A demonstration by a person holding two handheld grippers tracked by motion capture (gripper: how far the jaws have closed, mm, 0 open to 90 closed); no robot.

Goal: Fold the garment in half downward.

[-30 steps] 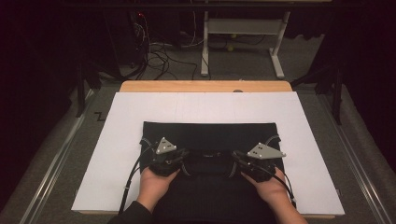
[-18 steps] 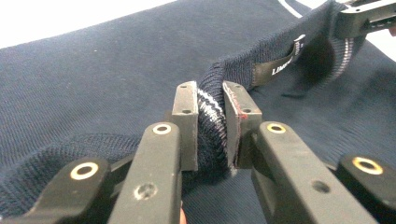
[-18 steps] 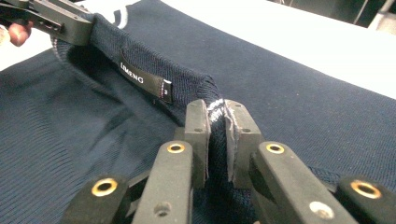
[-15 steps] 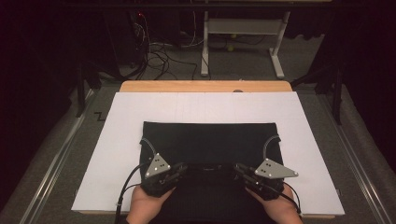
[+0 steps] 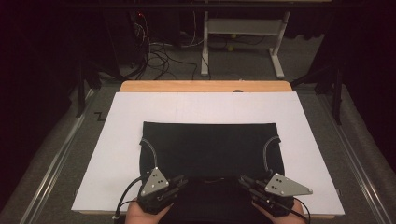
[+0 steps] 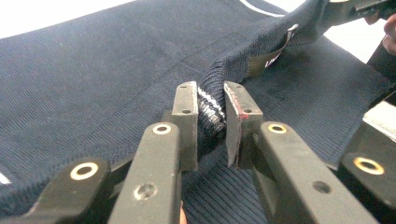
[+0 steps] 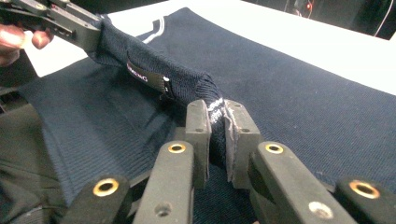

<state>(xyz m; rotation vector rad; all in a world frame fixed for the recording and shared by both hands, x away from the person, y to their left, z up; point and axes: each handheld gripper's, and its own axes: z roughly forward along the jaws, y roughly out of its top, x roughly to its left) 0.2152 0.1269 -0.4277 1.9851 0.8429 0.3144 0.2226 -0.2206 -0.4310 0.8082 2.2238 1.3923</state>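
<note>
Left gripper view shows a small dark label [image 6: 273, 55] sewn inside the neck of the navy knitted sweater [image 6: 93, 70]; pale letters are on it, but I cannot read them. In the right gripper view the same label [image 7: 148, 75] carries a row of light letters that is also too small to read.

The sweater is dark navy with a fine ribbed knit. A thin white stripe runs along its collar band [image 6: 208, 105], and pale curved seams mark both armholes in the high view. Its body lies flat on the white sheet [image 5: 116, 140] that covers the table, in the middle and toward the near edge, with the straight hem on the far side.

The left gripper [image 6: 210, 126] is clenched on the collar band, which is pinched between its pads. The right gripper [image 7: 217, 140] grips the same band in the same way, at another place [image 7: 215, 109]. Between the two grippers the collar is lifted off the cloth and stretched like a ridge. In the high view both grippers, left [image 5: 180, 184] and right [image 5: 243, 183], are at the near edge of the sheet, each in one hand of the person.
</note>
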